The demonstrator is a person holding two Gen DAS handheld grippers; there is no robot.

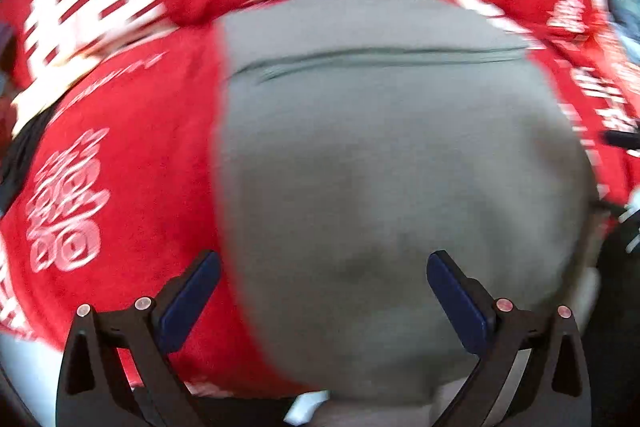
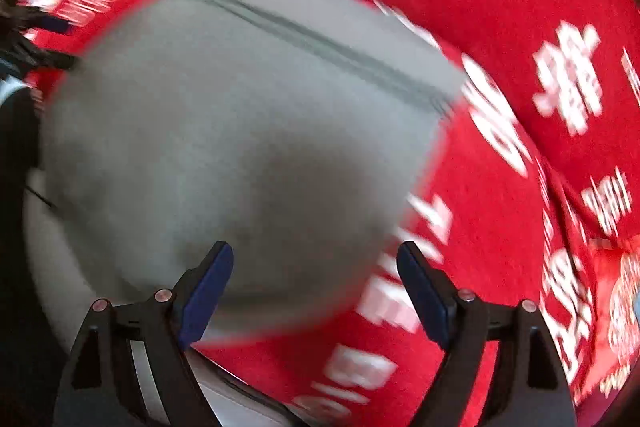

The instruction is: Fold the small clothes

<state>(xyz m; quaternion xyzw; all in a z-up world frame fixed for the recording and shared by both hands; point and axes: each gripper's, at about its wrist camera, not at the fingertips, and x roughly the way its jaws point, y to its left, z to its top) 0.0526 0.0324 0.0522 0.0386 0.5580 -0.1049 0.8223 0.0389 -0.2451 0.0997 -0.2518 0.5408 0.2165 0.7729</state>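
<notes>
From my left wrist camera I see the left gripper (image 1: 323,277) with its jaws spread wide and nothing between them; the blue pads (image 1: 192,301) hang clear above the fabric. Below it lies the grey garment (image 1: 380,155), spread flat, with a stitched seam (image 1: 372,57) running across its far part. The left finger sits over the garment's left edge, where grey meets red.

My right wrist camera shows the right gripper (image 2: 315,267), jaws also wide and empty, pointing steeply down. The same grey garment (image 2: 224,131) fills the left and middle of that view, its seam (image 2: 320,47) slanting from upper left to lower right. The right finger is over the red cloth just past the garment's right edge.

I see no containers in either view.

The garment rests on a red cloth with white printed characters (image 1: 132,163), which covers the surface all round it; in the right view the same red cloth (image 2: 460,7) carries more white lettering along the near and right sides. Both pictures are smeared by motion blur, so I cannot read the print. At the dark edges of the views I can make out only vague shapes of the room, and a pale strip shows below the garment's near edge.
</notes>
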